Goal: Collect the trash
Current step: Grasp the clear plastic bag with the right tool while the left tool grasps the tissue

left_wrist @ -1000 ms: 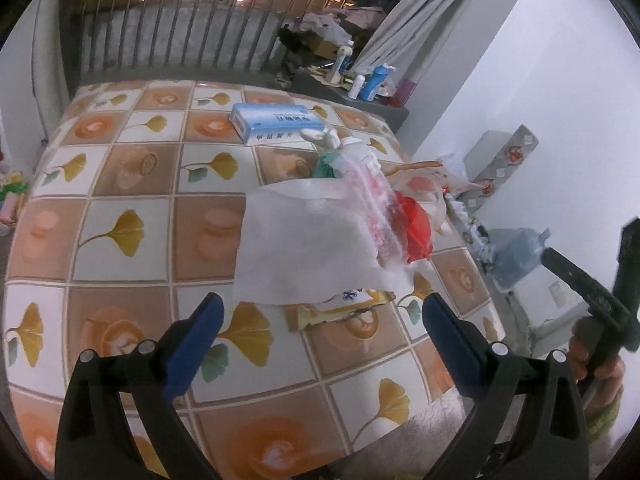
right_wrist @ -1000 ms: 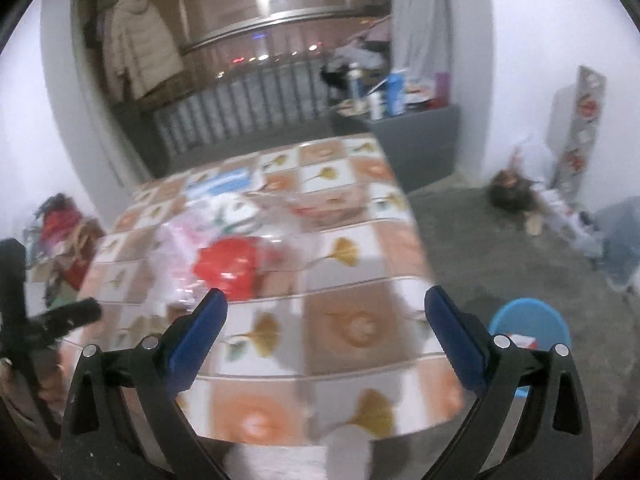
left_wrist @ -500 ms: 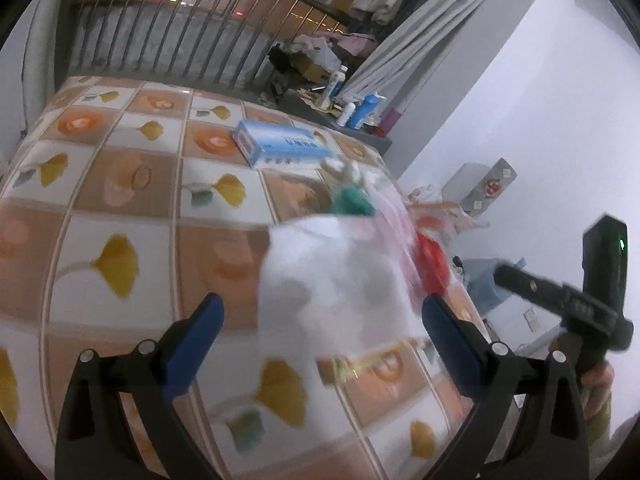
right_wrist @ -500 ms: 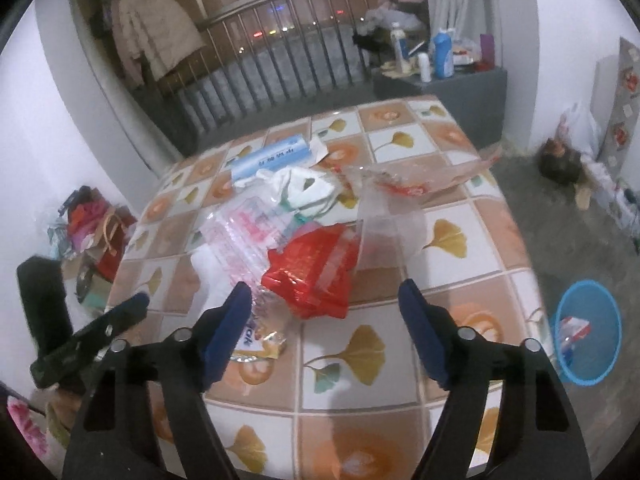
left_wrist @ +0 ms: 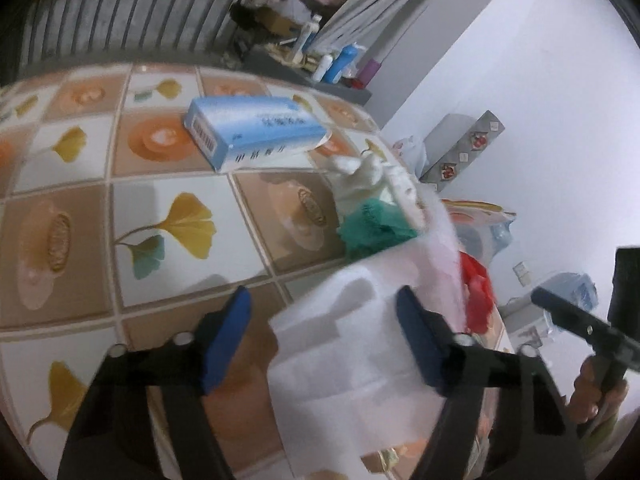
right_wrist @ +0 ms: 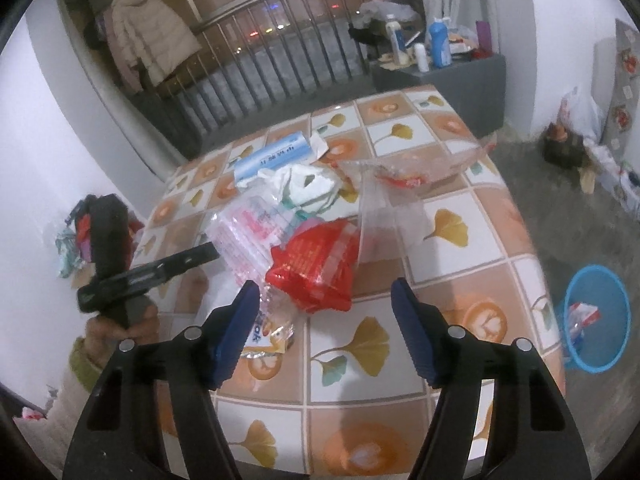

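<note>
Table (right_wrist: 460, 216): litter heaped mid-top, spilling toward your left edge. Bin (right_wrist: 596, 316) on floor off right edge. White tissue (left_wrist: 360, 344) nearest: left gripper (left_wrist: 324, 336) half-wide, jaws just closing, tissue between, not pinched (you sink lower, then squeeze). Red wrapper (right_wrist: 316, 264) just beyond right gripper (right_wrist: 324, 332), also just narrowing, holding nothing.

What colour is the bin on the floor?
Blue bin, clearest in the right wrist view.
</note>
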